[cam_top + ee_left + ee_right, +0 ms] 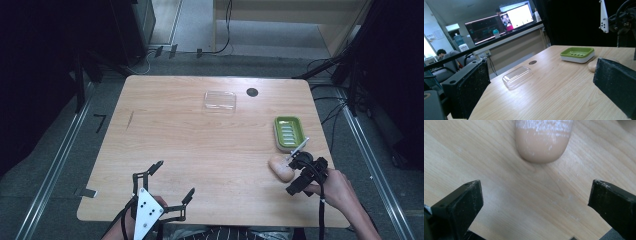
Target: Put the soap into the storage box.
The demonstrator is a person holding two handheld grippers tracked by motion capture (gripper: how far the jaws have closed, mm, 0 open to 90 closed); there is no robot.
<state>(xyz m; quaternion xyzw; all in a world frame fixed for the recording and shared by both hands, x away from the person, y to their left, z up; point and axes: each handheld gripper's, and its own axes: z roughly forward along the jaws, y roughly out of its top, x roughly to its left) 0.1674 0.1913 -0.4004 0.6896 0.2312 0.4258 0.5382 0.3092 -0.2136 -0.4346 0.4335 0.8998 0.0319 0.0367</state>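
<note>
High view, left to right: at the near left edge of the light wooden table (200, 150) the left gripper (174, 182) is held low in the person's left hand (131, 222), its grey three-cornered plate on top and its two black jaws spread wide apart, pointing up the table with nothing between them. Farther back, about mid-table near the far edge, lies a clear rectangular plastic lid (220, 100), flat on the wood. Just right of it is a small dark round hole (252, 92) in the tabletop. Toward the right edge sits a green rectangular soap dish with a white base (288, 133), slots showing in its floor. Just in front of that dish rests a beige oval bar of soap (280, 168) on the bare wood, apart from the dish. The right gripper (296, 161), held in the person's right hand (334, 187), is at the soap's right side, its cable trailing back along the forearm.

Left gripper view: the jaws stand wide, framing the clear lid (517, 77), the hole (532, 62), the green dish (577, 54) and, at right, a bit of the soap (592, 65) with the other gripper above it.

Right gripper view: the right gripper (535, 195) has its jaws spread wide, bare wood between them, and the rounded end of the soap (542, 142), dusted white on top, lies just ahead of the gap, touching neither jaw.
</note>
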